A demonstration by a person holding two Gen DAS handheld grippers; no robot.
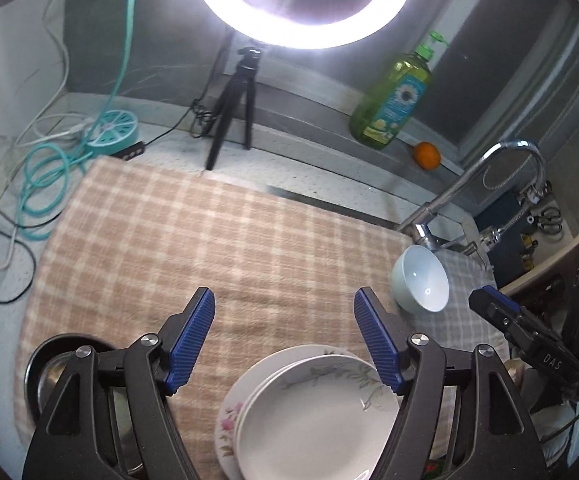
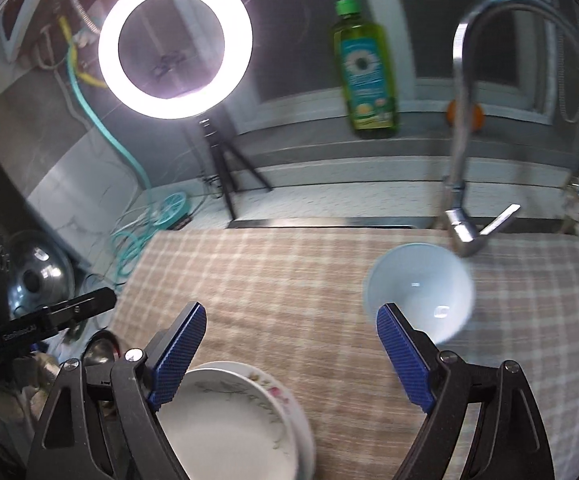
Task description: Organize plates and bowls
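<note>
Both tools point(image 1: 284, 336) point(image 2: 291, 350) wide open, empty; bowl point(image 1: 421, 285) seemingly tipped, mouth toward them; plates point(image 1: 313, 412) stacked flat.

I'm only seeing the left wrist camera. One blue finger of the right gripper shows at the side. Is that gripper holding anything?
Observer: No. The right gripper is open, and only the checked cloth shows between its fingers.
Operator: How does it sit relative to the white bowl?
Observer: In the right wrist view its right-hand fingertip overlaps the near rim of the white bowl. I cannot tell whether they touch.
Operator: Is there anything left of the stack of plates that I'm missing?
Observer: Yes, a shiny steel lid with a knob, past the cloth's left edge.
</note>
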